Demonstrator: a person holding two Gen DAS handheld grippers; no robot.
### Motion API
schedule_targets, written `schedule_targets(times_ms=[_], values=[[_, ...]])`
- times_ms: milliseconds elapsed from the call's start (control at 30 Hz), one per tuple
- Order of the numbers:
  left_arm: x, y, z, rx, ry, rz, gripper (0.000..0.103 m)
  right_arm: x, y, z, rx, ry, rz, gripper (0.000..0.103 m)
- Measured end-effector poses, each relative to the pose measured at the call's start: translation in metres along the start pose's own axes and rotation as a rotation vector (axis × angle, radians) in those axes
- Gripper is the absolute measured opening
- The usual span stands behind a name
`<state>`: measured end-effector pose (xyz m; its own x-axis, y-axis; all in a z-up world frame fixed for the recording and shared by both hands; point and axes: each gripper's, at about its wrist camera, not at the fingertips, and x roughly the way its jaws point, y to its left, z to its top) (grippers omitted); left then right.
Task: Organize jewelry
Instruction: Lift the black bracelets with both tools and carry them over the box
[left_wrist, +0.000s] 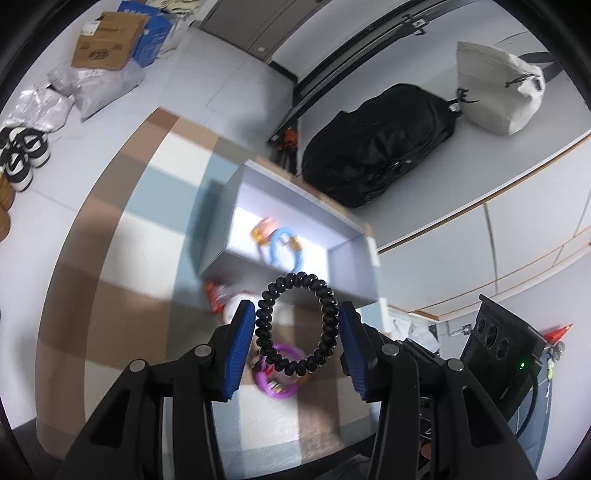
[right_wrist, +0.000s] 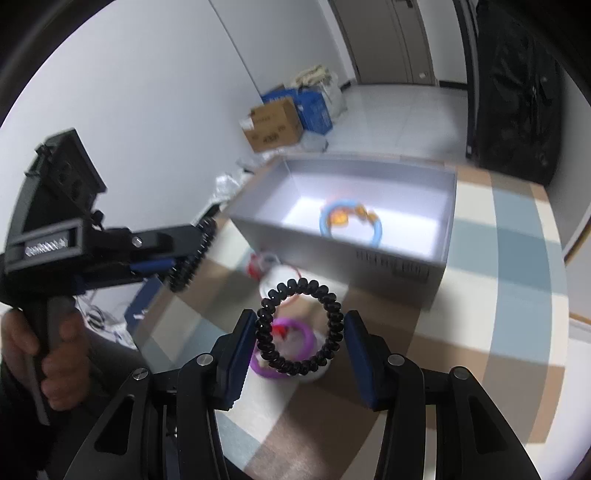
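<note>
Each gripper held a black spiral bracelet between its blue fingers, above the checked tabletop (left_wrist: 122, 258). The left gripper (left_wrist: 297, 325) clasped one bracelet (left_wrist: 297, 323); the right gripper (right_wrist: 300, 328) clasped another (right_wrist: 300, 326). Ahead stood an open grey box (right_wrist: 332, 236) already holding a blue ring. The carrying step seemed underway; next, each bracelet likely needed lowering over the box before the fingers part.

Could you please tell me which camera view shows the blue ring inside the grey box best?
The right wrist view: the blue ring lies unobstructed in the grey box. In the left wrist view it looks smaller, and a black coil bracelet overlaps it.
</note>
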<state>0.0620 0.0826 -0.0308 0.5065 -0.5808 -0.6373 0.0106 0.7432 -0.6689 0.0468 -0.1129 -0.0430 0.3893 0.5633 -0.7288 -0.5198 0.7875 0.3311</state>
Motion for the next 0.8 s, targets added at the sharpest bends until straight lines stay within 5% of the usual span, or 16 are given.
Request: schedule_targets(times_ms=[300,800], values=[[0.0,-0.018,0.026,0.031,-0.049,-0.082,0.041,-0.026,-0.016,0.034,0.069,-0.125,0.044,0.047],[0.039,-0.028,0.05,0.127,-0.073,0.118,0.041,-0.013,-0.048,0.068,0.157,-0.118,0.051,0.047]])
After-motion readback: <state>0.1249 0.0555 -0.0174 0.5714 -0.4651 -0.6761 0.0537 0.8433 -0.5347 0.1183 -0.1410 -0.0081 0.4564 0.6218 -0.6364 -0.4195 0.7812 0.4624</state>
